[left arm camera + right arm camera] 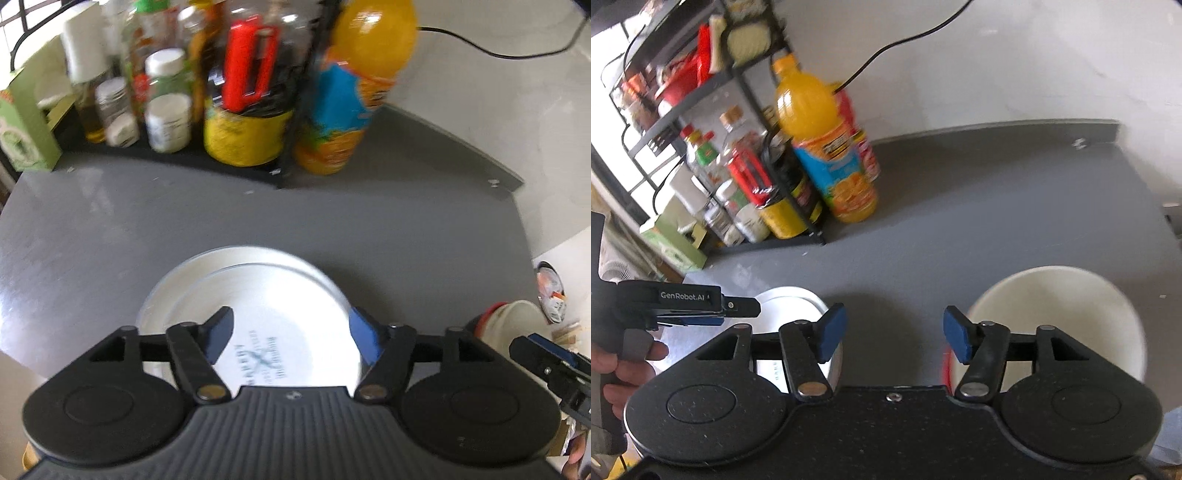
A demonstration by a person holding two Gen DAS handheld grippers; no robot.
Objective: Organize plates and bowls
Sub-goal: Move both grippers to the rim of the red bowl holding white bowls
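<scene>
Two steel plates point(258, 295) lie stacked on the grey counter point(369, 221), the upper one bearing a printed logo. My left gripper point(291, 332) hovers open over them, its left pad above the plate's inside and its right pad at the plate's right rim. In the right wrist view the plates point(790, 299) show at lower left, with the left gripper point(738, 310) above them. My right gripper point(894, 334) is open over bare counter. A white bowl point(1052, 306) with a red outside sits just right of its right pad. That bowl point(517, 317) and the right gripper point(543, 354) appear at the left view's right edge.
A black wire rack point(738, 74) packed with bottles and jars stands at the back left. A tall orange juice bottle point(827, 147) stands beside it. A green box point(22, 125) sits at the rack's far end. A black cable point(905, 40) runs along the wall. The counter ends at right point(528, 236).
</scene>
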